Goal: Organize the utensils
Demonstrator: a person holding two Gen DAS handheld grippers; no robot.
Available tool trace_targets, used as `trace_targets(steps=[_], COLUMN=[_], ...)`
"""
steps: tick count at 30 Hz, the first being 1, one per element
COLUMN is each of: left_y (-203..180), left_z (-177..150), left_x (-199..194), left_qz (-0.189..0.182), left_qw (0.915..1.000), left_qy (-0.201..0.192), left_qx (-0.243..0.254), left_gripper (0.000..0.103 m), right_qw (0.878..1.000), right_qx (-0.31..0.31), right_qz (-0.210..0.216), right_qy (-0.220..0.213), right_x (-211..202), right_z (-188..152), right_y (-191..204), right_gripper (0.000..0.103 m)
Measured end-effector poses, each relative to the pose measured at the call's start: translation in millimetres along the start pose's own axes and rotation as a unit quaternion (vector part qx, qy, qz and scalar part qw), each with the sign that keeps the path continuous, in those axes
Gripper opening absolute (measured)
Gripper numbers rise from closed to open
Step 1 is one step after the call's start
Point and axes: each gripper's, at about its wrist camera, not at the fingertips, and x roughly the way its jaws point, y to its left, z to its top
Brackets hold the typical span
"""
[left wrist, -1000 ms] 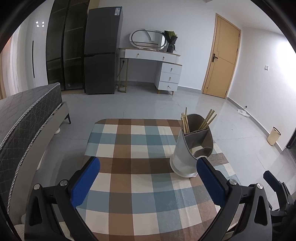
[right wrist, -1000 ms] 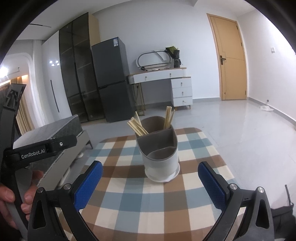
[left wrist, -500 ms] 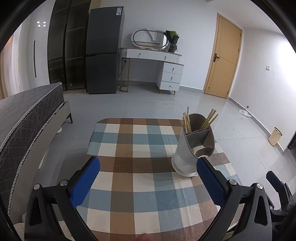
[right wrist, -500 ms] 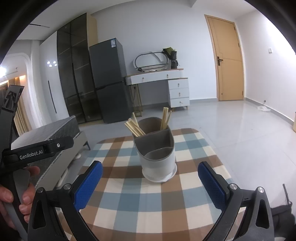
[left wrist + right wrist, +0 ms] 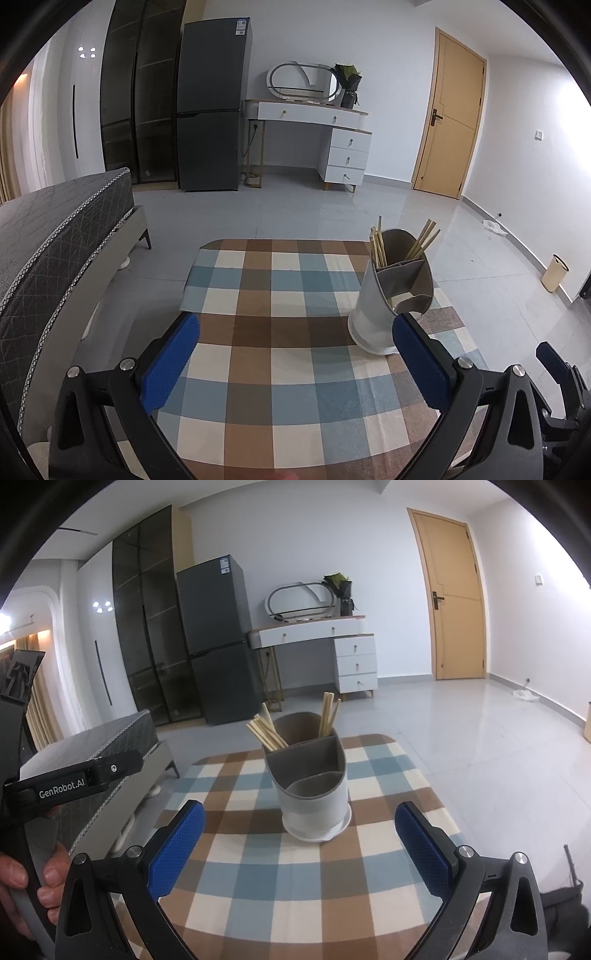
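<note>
Chopsticks (image 5: 269,732) stand half-hidden inside holder (image 5: 314,797); left gripper (image 5: 295,363) and right gripper (image 5: 300,843) gape empty.

Tablecloth (image 5: 258,332): checked, brown / blue / cream squares. Utensil holder (image 5: 314,797): white outer shell, grey-brown inner compartments, white base dish. Chopsticks (image 5: 267,733): pale tan wood. Left gripper (image 5: 295,363) and right gripper (image 5: 299,847): black frames, silver screws, blue textured finger pads (image 5: 170,363). Left gripper body seen from right wrist view: black with white "GenRobot.AI" lettering. Fridge (image 5: 212,110): dark grey, small blue-white label at top. Cabinet (image 5: 140,92): dark smoked glass, black frame. Vanity desk (image 5: 314,122): white drawers, gold knobs and legs, tan top. Door (image 5: 450,114): tan-yellow, dark handle. Bed (image 5: 48,236): dark grey quilted diamond pattern, white-patterned trim. Floor: light grey glossy tile. Walls: white. Bin (image 5: 554,273): cream.
</note>
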Motion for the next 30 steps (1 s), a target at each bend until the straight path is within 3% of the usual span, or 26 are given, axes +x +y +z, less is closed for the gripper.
trace_targets(steps=[30], left_y=[-7.3], left_z=[-5.9], left_x=[1.1], left_qz=[-0.004], left_qw=[0.9999], left_qy=[-0.001], left_qx=[0.015], left_gripper=[0.101], right_qw=[1.0], right_qx=[0.003], right_qz=[-0.003], right_qy=[0.001], right_x=[-2.2], right_z=[-0.6], right_y=[-0.7], right_gripper=[0.103])
